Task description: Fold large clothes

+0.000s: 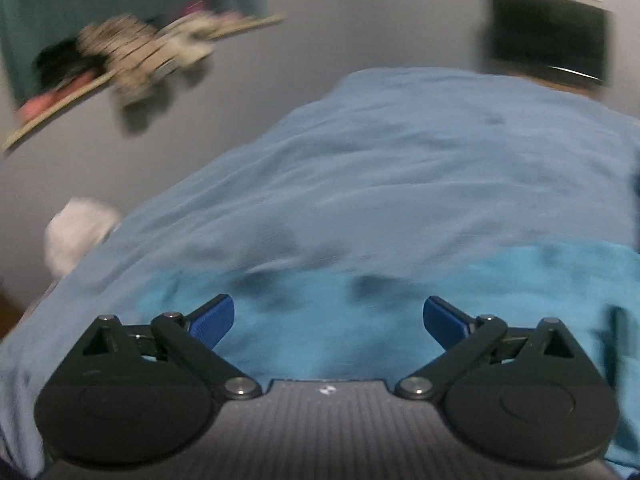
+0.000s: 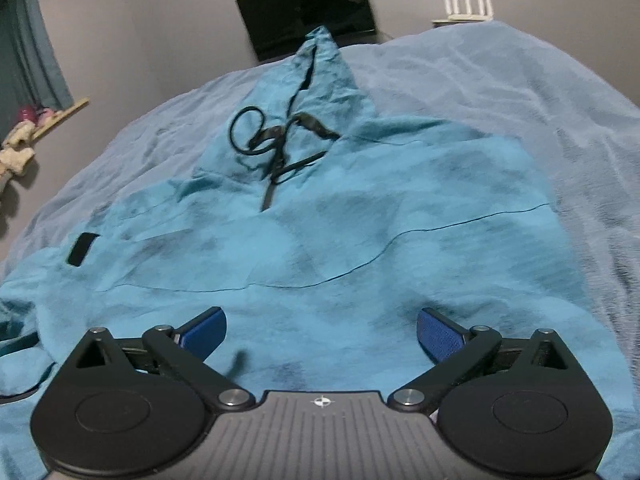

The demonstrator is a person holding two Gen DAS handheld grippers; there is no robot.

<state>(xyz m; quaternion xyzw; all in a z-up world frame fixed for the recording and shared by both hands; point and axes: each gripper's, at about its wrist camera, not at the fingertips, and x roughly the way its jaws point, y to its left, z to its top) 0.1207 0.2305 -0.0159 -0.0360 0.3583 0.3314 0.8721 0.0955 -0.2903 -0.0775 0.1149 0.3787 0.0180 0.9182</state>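
A turquoise hooded garment (image 2: 320,232) lies spread on a bed covered by a lighter blue blanket (image 2: 500,92). Its hood (image 2: 320,68) points away from me, with black drawstrings (image 2: 276,140) looped below it and a black patch (image 2: 82,249) at the left. My right gripper (image 2: 322,330) hovers over the garment's near part, open, nothing between its blue pads (image 2: 438,334). In the blurred left wrist view, my left gripper (image 1: 328,320) is open above a turquoise strip of the garment (image 1: 360,320), its pads (image 1: 212,318) holding nothing.
A dark screen (image 2: 308,8) hangs on the grey wall beyond the bed, with a white router (image 2: 466,6) to its right. A shelf with soft items (image 1: 132,56) and a teal curtain (image 2: 28,44) are at the left. A white cloth (image 1: 76,232) lies at the blanket's left edge.
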